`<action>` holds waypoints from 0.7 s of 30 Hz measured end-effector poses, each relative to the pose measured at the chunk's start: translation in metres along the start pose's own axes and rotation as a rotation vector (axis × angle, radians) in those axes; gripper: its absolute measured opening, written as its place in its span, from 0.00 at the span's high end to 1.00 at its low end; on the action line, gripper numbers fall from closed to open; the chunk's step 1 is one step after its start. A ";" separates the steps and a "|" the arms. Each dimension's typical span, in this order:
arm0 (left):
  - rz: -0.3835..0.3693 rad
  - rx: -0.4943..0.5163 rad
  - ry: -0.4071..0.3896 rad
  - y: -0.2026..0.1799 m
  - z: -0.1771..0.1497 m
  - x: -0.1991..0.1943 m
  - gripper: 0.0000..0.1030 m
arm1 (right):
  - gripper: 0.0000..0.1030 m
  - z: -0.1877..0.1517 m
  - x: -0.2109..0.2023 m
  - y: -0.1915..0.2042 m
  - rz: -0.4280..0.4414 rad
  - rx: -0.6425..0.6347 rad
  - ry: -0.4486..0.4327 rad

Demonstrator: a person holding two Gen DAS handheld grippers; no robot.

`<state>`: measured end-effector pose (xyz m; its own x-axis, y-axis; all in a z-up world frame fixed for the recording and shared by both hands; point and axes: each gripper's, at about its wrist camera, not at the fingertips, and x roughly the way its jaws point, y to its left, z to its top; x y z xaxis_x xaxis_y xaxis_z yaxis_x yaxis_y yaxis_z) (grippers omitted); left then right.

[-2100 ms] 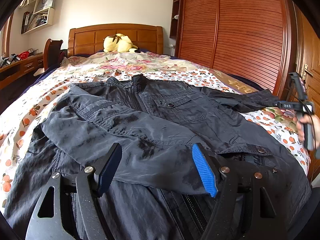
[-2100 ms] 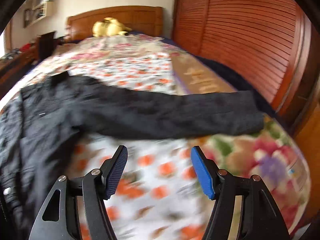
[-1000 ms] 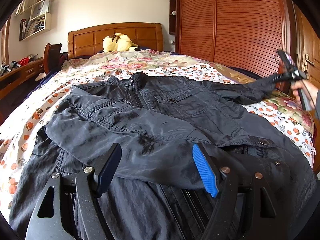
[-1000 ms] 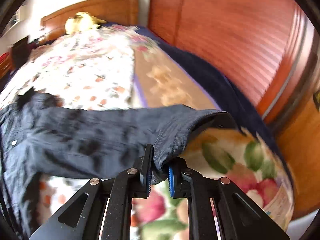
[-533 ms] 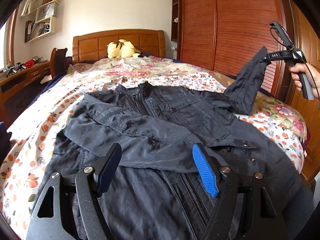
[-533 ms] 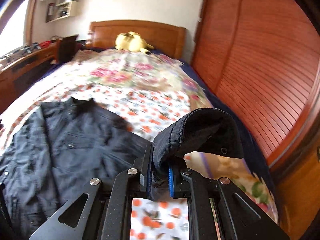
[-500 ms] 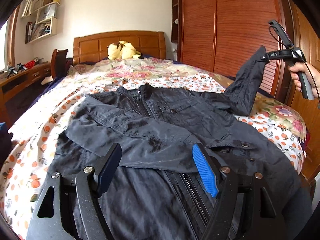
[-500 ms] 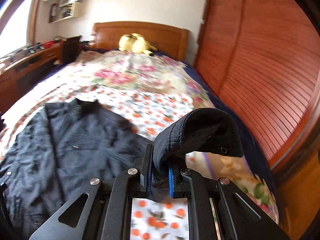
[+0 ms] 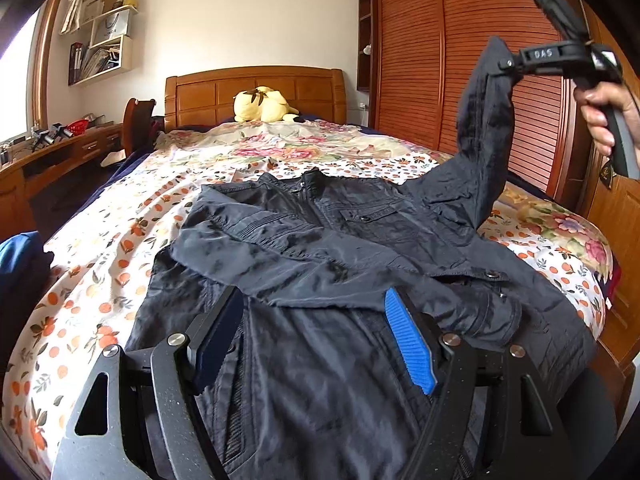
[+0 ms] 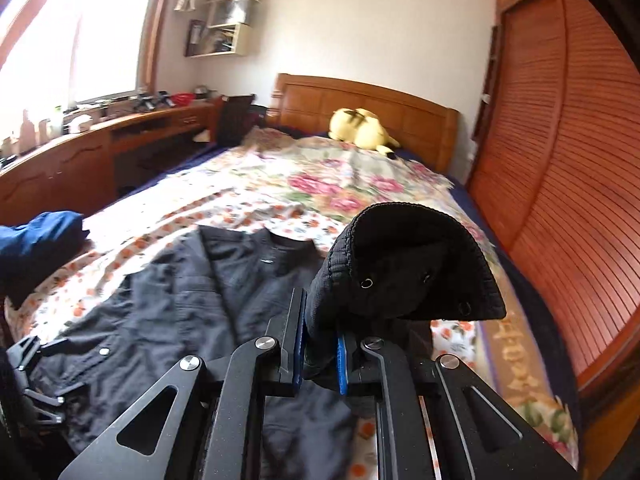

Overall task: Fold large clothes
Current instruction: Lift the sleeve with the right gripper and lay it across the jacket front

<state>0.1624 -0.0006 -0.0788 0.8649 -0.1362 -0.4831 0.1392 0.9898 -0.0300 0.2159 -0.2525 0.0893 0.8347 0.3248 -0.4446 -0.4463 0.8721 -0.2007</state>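
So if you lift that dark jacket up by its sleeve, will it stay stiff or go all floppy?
Probably floppy: the sleeve droops from the right gripper while the jacket lies crumpled on the bed. Its shiny fabric might slip. It probably won't tear.

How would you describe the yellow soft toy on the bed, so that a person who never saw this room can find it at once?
Start at the big bed with the floral cover, and follow it to the orange-brown wooden headboard at the far end. The pale yellow plush toy lies right against that headboard. It is the only soft, rounded, plain yellow thing there, well apart from the dark zip jacket spread nearer the camera.
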 end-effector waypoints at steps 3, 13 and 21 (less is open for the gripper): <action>0.008 -0.008 -0.004 0.006 -0.003 -0.006 0.28 | 0.88 -0.006 -0.008 0.009 0.038 -0.021 -0.003; 0.039 -0.033 -0.006 0.026 -0.008 -0.010 0.28 | 0.88 -0.023 -0.009 0.027 0.171 -0.065 0.070; 0.064 -0.045 0.004 0.040 -0.012 -0.008 0.28 | 0.88 -0.031 0.024 0.040 0.220 -0.069 0.182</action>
<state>0.1550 0.0404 -0.0867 0.8693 -0.0727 -0.4890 0.0620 0.9974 -0.0380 0.2080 -0.2212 0.0434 0.6465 0.4272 -0.6321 -0.6363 0.7590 -0.1378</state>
